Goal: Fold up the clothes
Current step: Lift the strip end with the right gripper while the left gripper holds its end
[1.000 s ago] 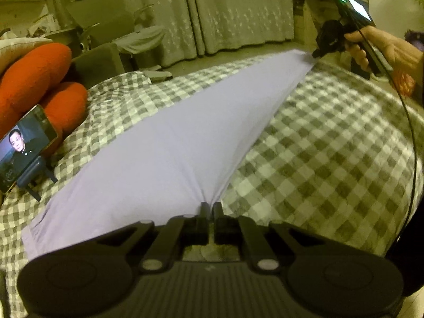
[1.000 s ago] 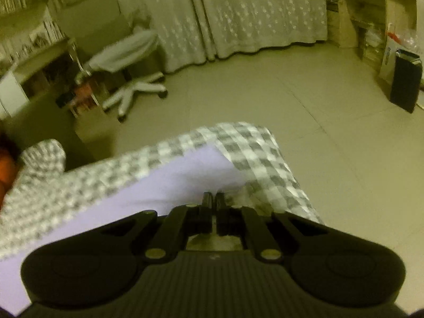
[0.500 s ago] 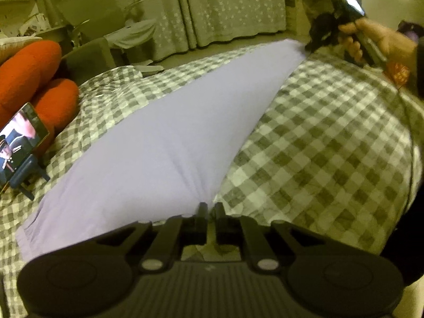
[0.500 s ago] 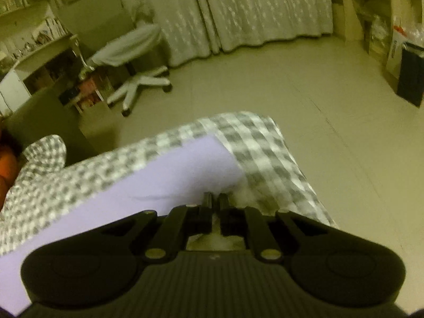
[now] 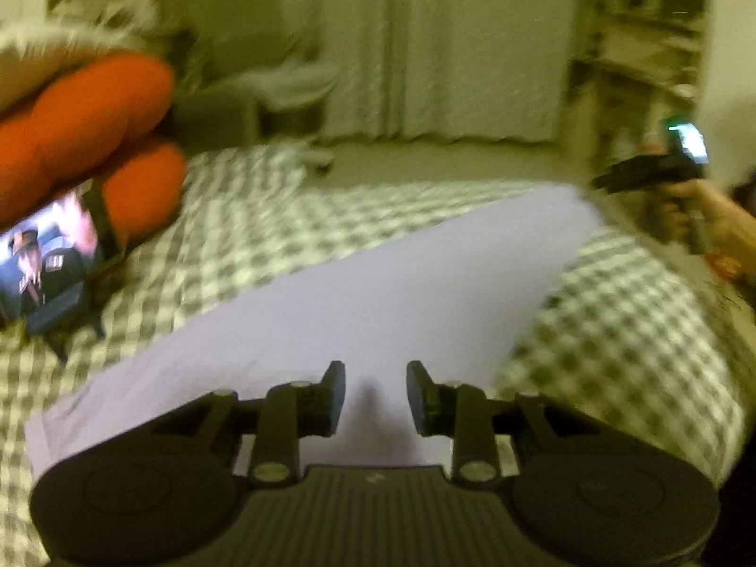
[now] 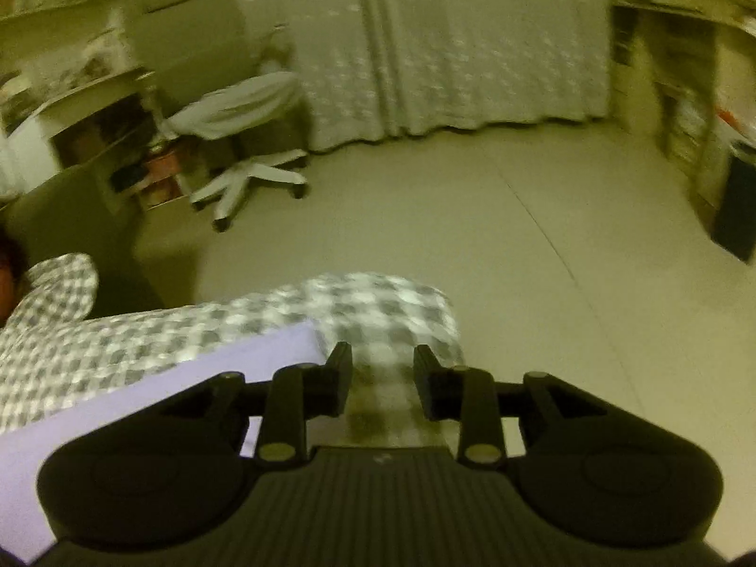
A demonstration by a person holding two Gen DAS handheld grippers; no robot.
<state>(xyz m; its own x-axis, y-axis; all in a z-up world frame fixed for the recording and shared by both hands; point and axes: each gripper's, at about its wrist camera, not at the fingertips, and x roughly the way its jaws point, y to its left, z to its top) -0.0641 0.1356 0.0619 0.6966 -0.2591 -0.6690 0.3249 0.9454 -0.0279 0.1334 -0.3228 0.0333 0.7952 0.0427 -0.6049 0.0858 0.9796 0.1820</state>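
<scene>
Both grippers, left point(image 5: 375, 390) and right point(image 6: 382, 385), are opening with nothing pinched. The purple cloth point(image 5: 378, 293) lies flat on the checkered bed point(image 5: 638, 330); a fingertip snag could drag the fold crooked.

One lilac garment point(image 5: 378, 293), one phone point(image 5: 52, 255), two orange cushions point(image 5: 85, 113).

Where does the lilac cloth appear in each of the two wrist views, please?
Left wrist view: the lilac cloth runs as a wide band from lower left to upper right, under the opening left gripper.
Right wrist view: the cloth fills the lower left; its corner lies beside the opening right gripper.
Shared landmark: the checked bedcover.
</scene>
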